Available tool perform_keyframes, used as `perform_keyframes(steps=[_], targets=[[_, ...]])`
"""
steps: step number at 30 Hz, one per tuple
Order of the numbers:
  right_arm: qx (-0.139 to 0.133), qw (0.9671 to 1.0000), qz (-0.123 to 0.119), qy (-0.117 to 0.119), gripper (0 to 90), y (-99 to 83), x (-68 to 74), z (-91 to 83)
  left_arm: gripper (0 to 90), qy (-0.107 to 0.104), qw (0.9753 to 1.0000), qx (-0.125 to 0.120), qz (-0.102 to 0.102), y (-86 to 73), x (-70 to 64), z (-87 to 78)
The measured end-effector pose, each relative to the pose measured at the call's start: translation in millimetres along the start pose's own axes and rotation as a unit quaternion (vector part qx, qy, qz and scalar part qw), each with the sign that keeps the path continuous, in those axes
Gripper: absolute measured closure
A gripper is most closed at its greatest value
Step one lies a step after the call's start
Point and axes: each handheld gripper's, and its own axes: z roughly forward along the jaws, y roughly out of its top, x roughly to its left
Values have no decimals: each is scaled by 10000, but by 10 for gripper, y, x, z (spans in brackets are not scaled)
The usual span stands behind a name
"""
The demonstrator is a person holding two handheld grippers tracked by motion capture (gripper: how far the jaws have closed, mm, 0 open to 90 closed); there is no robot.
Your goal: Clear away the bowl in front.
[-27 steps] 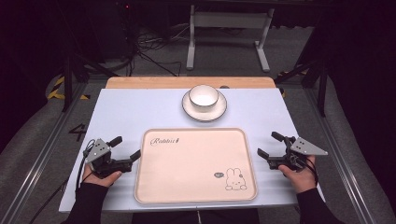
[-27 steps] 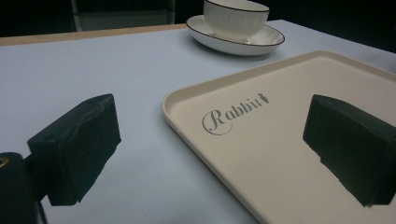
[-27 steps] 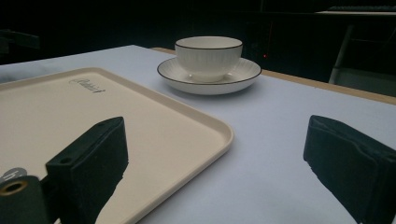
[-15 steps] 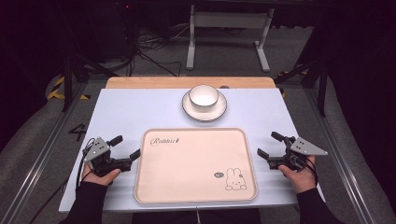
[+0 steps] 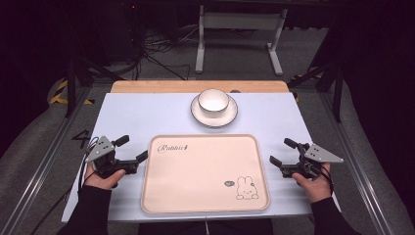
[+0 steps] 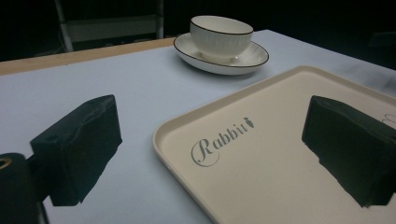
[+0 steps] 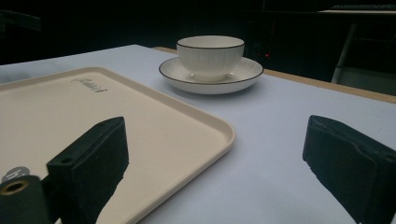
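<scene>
A cream tray with a "Rabbit" word and a rabbit drawing lies at the table's near middle, nothing on it. Behind it a white bowl with a dark rim stands on a white saucer. My left gripper rests open just left of the tray, jaws wide with nothing between them. My right gripper rests open just right of the tray, likewise empty. The bowl and saucer lie ahead in the left gripper view; the bowl and saucer also in the right gripper view.
The pale blue table top has a wooden strip along its far edge. Metal frame rails run along both sides, and a stand's legs rise on the dark floor beyond.
</scene>
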Motion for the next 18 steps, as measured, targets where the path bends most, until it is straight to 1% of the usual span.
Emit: perform_keyframes(steps=[1,2,4,5,6,7,8,11,15,18], targets=[[1,10000,-3,5,74,0,0,0,9,-69,10000,-40,-49,13,-8,1],[-1,10000,-5,9,74,0,0,0,17,-88,9998,-101,-117,31,-17,0],[-2,10000,0,4,74,0,0,-1,18,-29,9997,-184,-173,53,-11,6],[-2,10000,1,5,74,0,-1,-1,18,-2,9996,-185,-189,64,-3,7],[-1,10000,4,6,74,0,-1,-1,13,96,9995,-232,-176,81,2,11],[-1,10000,4,6,74,0,-1,-1,9,96,9995,-232,-176,81,2,11],[-1,10000,3,6,75,0,-1,-1,9,161,9993,-284,-180,96,6,14],[-2,10000,1,5,76,0,-1,-1,8,177,9991,-320,-207,138,11,27],[-4,10000,-4,13,76,-1,-1,-1,16,192,9991,-335,-164,212,4,61],[-11,10000,16,4,76,-1,-3,-2,27,56,9997,-224,25,287,-16,97]])
